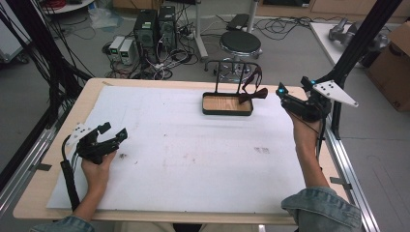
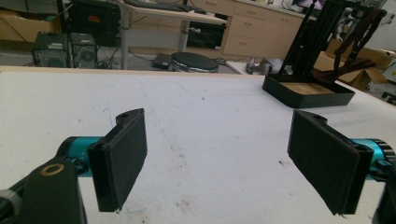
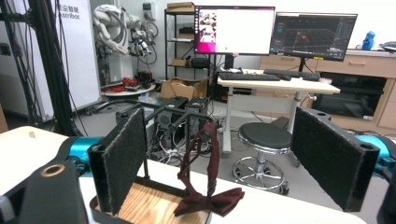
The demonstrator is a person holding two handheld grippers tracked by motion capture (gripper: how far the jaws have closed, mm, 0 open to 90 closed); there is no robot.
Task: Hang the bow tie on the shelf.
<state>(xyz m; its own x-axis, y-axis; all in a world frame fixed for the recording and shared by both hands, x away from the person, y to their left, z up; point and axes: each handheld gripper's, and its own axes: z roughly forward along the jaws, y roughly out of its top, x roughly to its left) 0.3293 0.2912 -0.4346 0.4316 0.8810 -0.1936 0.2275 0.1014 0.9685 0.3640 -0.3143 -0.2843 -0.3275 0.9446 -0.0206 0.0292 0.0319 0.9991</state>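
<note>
Closing on the maroon bow tie (image 3: pixel 211 201) draped over the tray (image 1: pixel 227 111) edge, right gripper (image 3: pixel 243 163) spread wide; left gripper (image 2: pixel 217 163) likewise agape, idle over the worktop (image 1: pixel 193 159); best pinched at the knot.

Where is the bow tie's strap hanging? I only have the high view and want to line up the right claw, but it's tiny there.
Observer: In the right gripper view, the bow tie hangs by its strap from the black rack's top bar, with the bow resting on the tray's edge.
Operator: Is the right claw open?
Observer: Yes, the right claw is wide open, its pads framing the strap, which is farther off.
Operator: And the left claw?
Observer: The left claw is open too, over bare white tabletop; the tray sits far off to its upper right.
</note>
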